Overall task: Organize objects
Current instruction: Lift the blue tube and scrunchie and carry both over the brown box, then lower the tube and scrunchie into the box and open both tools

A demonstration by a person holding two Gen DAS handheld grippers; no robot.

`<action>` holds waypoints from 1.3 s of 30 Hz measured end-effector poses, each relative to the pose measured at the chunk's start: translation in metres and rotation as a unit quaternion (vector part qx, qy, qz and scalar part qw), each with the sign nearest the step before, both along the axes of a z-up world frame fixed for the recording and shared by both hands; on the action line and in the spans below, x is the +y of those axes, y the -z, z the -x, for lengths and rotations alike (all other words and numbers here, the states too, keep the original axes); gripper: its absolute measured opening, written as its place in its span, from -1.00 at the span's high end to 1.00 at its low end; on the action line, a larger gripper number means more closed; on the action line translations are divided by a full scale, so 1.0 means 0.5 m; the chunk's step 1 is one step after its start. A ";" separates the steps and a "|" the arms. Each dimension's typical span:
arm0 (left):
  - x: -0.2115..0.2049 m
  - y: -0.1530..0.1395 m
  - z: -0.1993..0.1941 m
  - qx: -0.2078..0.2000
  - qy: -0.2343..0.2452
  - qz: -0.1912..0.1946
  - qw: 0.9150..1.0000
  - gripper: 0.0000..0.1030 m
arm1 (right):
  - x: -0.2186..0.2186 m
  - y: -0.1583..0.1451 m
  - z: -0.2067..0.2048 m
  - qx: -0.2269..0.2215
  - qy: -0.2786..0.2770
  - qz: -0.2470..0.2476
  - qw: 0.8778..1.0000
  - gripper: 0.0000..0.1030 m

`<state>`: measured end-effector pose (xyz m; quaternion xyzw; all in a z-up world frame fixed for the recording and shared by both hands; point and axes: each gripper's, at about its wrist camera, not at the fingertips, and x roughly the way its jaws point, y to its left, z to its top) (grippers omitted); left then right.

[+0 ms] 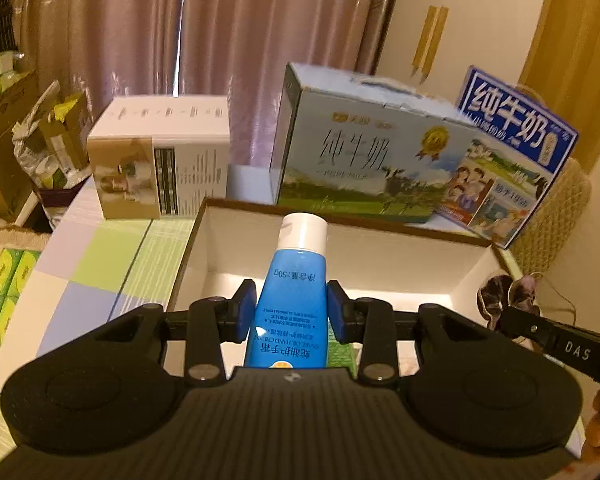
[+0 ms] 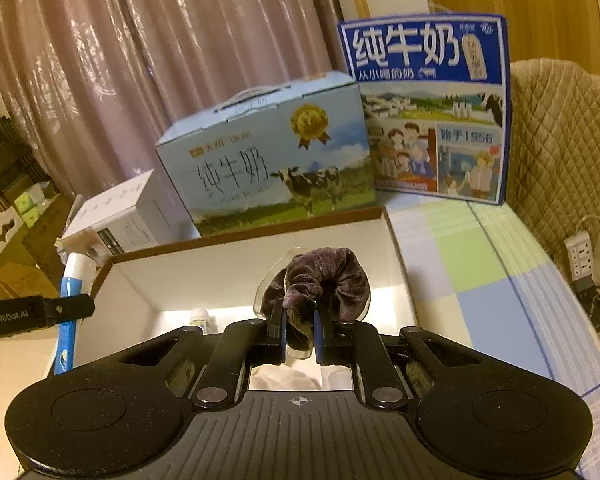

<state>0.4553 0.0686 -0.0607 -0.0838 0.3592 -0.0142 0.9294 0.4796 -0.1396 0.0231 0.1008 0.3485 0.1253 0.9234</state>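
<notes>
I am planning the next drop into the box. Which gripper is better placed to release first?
Probably right: the right gripper holds the scrunchie well over the box. The left gripper holds the tube at the near edge.

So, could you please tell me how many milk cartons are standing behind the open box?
2: a light blue milk carton directly behind the open box, and a dark blue milk carton to its right. Others may be hidden.
</notes>
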 end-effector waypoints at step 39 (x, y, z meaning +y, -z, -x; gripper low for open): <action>0.011 0.099 -0.043 0.036 -0.007 -0.037 0.999 0.36 | 0.060 0.055 -0.046 0.030 -0.040 0.079 0.996 0.05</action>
